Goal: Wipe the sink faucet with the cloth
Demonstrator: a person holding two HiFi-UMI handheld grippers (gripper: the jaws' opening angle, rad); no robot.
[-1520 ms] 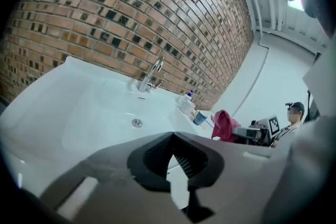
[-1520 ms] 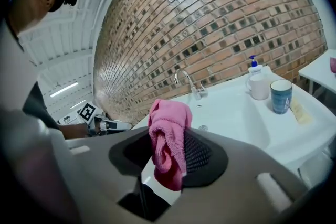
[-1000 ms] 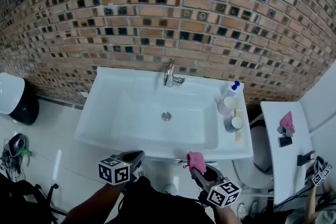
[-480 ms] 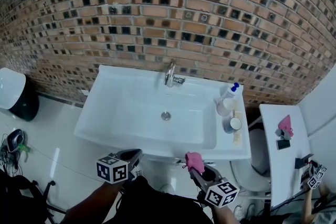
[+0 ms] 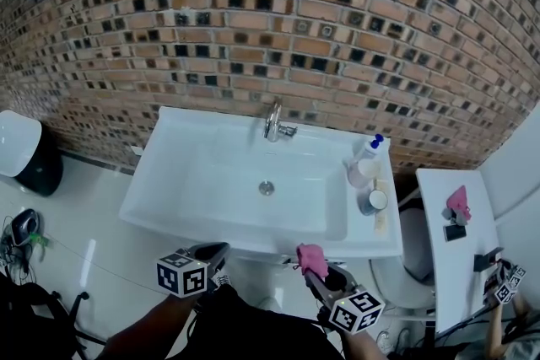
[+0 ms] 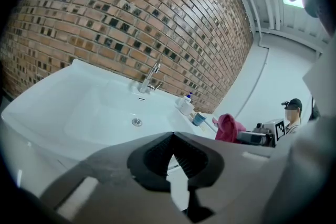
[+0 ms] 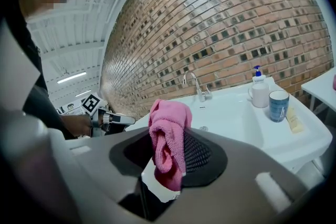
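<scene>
A chrome faucet (image 5: pixel 273 121) stands at the back rim of the white sink (image 5: pixel 169 198), against the brick wall. It also shows in the left gripper view as the faucet (image 6: pixel 149 77) and in the right gripper view as the faucet (image 7: pixel 195 85). My right gripper (image 5: pixel 319 268) is shut on a bunched pink cloth (image 5: pixel 311 258), held before the sink's front edge; the cloth (image 7: pixel 168 139) hangs between its jaws. My left gripper (image 5: pixel 218 251) hovers at the front edge too, shut with nothing in it (image 6: pixel 173 153).
A soap pump bottle (image 5: pixel 366 158), a blue cup (image 5: pixel 372 200) and a tube sit on the sink's right ledge. To the right stands a white table (image 5: pixel 443 257) with another pink cloth (image 5: pixel 458 200). A toilet (image 5: pixel 405 265) is below it, a bin (image 5: pixel 25 156) at far left.
The head view has shifted slightly; both grippers stay near the sink's front edge, the right one still holding the pink cloth.
</scene>
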